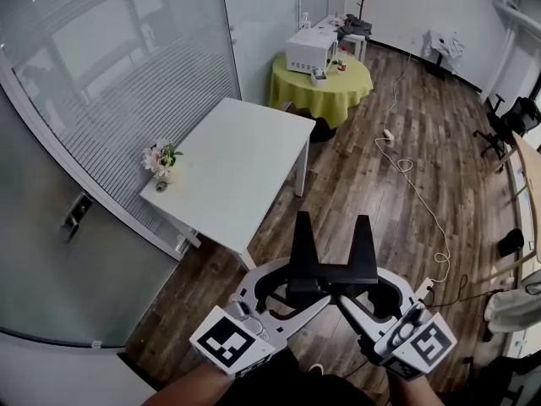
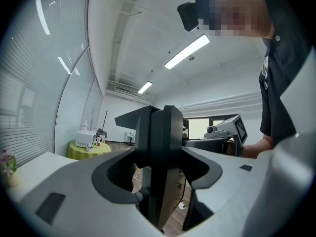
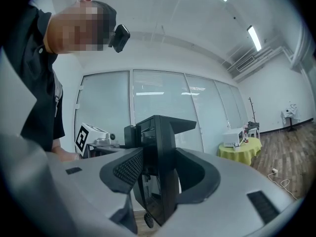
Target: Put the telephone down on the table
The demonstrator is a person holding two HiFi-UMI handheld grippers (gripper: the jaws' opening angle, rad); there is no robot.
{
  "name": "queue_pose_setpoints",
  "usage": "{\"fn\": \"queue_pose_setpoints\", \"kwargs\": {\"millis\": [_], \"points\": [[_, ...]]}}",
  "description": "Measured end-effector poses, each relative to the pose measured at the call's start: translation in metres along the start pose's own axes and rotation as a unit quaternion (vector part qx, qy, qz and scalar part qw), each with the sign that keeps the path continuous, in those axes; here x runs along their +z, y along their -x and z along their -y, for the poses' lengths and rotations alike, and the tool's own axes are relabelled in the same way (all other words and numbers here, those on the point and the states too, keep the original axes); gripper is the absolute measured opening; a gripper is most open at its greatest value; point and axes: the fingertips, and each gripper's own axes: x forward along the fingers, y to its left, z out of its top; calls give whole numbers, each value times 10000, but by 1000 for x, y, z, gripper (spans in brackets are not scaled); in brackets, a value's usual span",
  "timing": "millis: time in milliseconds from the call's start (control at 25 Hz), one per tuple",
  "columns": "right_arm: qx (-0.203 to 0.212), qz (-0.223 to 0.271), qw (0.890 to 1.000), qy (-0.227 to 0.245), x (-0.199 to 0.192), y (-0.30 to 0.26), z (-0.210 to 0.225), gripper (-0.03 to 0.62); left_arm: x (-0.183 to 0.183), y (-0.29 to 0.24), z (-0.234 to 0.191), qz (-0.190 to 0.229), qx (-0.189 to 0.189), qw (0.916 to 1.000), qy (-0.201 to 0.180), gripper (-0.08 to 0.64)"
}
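Two black-jawed white tools, left gripper and right gripper, are being held clenched on nothing; no telephone is being shown, so handling cannot be judged.

your left gripper and right gripper have matt black plastic jaws set in smooth, pale grey plastic bodies. the table top is smooth matt white. the floor is wood plank with a soft sheen. the round table wears a yellow-green cloth.
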Motion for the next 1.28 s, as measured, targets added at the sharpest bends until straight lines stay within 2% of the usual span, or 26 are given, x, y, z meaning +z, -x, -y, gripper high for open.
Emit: {"fn": "queue_pose_setpoints", "kwargs": {"millis": [400,600,800,1280], "points": [[-223,-16,9997,-115,-1,-55,22,218,1,-10,-58,45,-217,9997,142,285],[-237,-53,9997,-100,-4,-60,53,218,1,-36,-72,6,-230,9996,148,285],[-104,-1,9999,-114,3,-61,100,218,6,-81,-85,0,-72,9999,111,285],[546,-76,9984,-140,30,-60,254,218,24,-227,-117,-68,524,9985,123,285]]}}
